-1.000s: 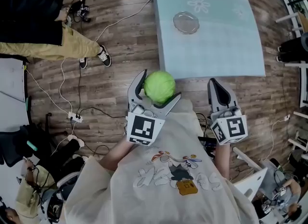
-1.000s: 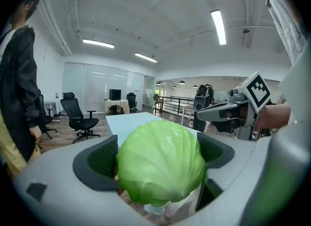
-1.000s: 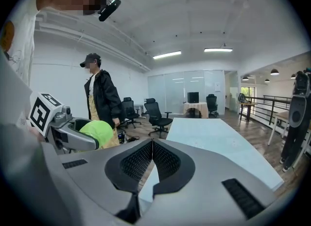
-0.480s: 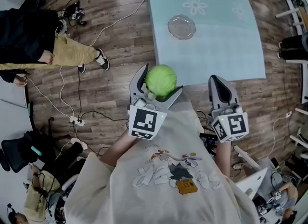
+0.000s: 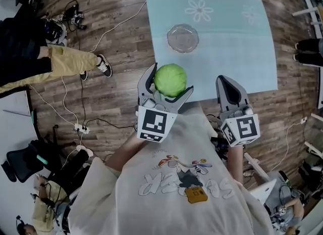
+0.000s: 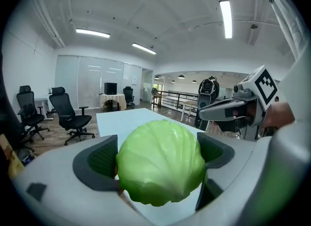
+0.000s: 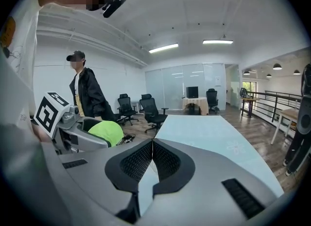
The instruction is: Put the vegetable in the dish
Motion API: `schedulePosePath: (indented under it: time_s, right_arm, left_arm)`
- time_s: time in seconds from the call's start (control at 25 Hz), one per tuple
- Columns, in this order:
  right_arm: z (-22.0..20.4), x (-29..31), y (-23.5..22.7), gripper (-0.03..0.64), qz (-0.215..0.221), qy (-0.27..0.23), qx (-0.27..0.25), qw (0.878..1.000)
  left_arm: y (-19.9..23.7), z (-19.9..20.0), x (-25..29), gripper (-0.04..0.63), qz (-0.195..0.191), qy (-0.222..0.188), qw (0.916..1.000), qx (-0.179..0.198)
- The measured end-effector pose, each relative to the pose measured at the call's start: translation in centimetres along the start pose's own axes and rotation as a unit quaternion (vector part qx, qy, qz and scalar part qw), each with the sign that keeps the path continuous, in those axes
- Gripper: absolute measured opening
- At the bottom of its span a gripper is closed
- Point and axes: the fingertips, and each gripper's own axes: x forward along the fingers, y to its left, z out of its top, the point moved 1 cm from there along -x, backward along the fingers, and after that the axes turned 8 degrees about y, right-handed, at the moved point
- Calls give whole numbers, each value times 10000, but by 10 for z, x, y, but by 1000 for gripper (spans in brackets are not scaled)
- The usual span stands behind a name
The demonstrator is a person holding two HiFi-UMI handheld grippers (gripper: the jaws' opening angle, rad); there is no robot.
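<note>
Left tool clamps a green cabbage, mid-carry; next, lower it into the glass dish ahead. Right tool is closed, empty.

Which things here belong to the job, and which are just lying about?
Job: cabbage, clamped in the left tool; glass dish on the table; right tool, shut and empty.
Lying about: floor cables, power strip, office chairs, a bystander.
</note>
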Motion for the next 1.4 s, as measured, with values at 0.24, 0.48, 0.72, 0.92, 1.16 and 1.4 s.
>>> schedulePosePath:
  time_s: [0.24,0.48,0.72,0.92,1.16,1.4]
  right_arm:
    - [0,26,-38,21,152,88,253,9995]
    - [-5,55,-69,21,284,357,341,9984]
    - [-13,78,-96,21,353,490,474,9970]
    - [-26,91,-117,21,375,689,529,9955]
    - [-33,105,-136,21,444,840,538,9940]
    - [-34,116,-155,21,432,948,617,9926]
  left_arm:
    - [5,5,47,520,46,167,9998,135]
    - [20,-17,94,520,274,547,9980,-164]
    - [33,-29,144,520,419,738,9963,-136]
    - [36,-45,180,520,454,939,9944,-181]
    - [48,-67,226,520,519,1239,9906,-272]
    - [57,-85,262,520,548,1500,9865,-348]
